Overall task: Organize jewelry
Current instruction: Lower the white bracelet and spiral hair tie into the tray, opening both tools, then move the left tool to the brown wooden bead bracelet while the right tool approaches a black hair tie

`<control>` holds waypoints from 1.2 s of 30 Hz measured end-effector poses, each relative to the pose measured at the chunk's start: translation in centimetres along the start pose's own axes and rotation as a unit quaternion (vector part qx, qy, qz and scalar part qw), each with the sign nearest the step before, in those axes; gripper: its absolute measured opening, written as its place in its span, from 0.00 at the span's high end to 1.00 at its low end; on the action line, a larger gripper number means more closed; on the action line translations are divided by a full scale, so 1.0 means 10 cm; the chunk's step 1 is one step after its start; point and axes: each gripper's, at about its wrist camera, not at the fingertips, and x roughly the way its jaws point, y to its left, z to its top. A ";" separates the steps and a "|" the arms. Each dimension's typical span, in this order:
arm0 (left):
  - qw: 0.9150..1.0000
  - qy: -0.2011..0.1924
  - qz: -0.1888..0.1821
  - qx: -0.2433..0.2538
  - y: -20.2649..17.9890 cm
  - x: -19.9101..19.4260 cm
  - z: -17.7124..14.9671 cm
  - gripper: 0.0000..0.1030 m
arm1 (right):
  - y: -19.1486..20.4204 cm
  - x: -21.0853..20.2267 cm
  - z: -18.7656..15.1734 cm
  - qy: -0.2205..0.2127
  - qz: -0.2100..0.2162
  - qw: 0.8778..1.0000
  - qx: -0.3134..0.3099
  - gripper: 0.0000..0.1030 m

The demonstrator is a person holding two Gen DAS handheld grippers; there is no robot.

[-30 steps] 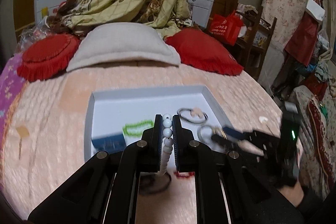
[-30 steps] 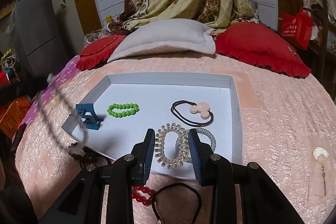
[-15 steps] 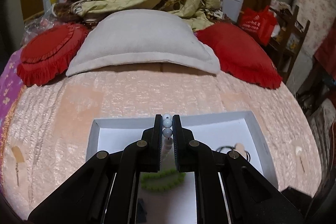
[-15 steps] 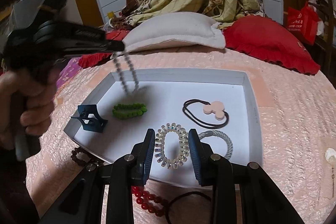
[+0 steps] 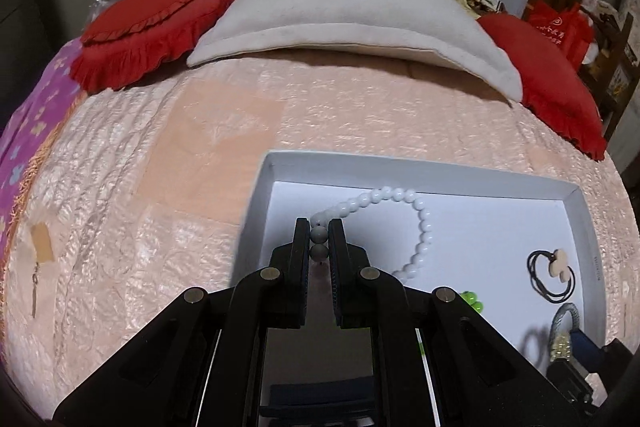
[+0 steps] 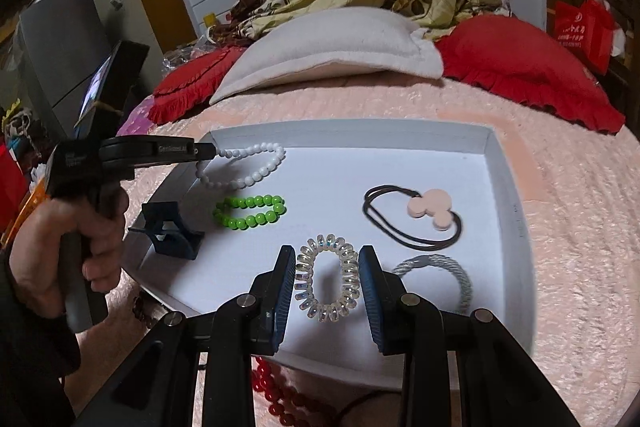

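Right wrist view: white tray (image 6: 504, 195) sits on the pink bedspread (image 6: 568, 227). Inside: white bead bracelet (image 6: 256, 167) at the far-left corner, green bead bracelet (image 6: 250, 213) just nearer, dark blue hair clip (image 6: 170, 231) against the left wall, brown hair tie with pink charm (image 6: 416, 217) right of centre, grey twisted hair tie (image 6: 448, 275) near-right.

Left gripper (image 6: 210, 151) reaches over the tray's left rim, jaws clamped on the white bracelet; most of the strand lies on the tray floor. Right gripper (image 6: 327, 281) is over the near edge, jaws pinching a clear spiral hair tie (image 6: 327, 277); whether it touches the floor, can't tell.

Outside the near rim: red bead bracelet (image 6: 276, 395), partly hidden. Tray's far centre and far-right floor are bare. Pillows (image 6: 328, 47) lie well behind the far wall.
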 end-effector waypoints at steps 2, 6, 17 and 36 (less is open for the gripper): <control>1.000 0.000 0.002 0.003 0.01 0.00 -0.02 0.93 | 0.03 0.08 0.00 0.010 -0.003 1.000 -0.002 0.70; 1.000 0.006 0.004 0.003 0.04 0.02 -0.04 0.93 | 0.06 0.25 -0.01 0.032 -0.003 0.999 0.000 0.70; 1.000 0.012 -0.007 0.007 0.06 0.06 -0.11 0.70 | 0.05 0.32 0.01 0.043 -0.001 0.999 0.007 0.60; 0.998 -0.065 -0.011 -0.008 0.34 -0.83 -0.50 0.49 | -0.19 -0.45 -0.03 -0.050 -0.015 0.998 0.035 0.60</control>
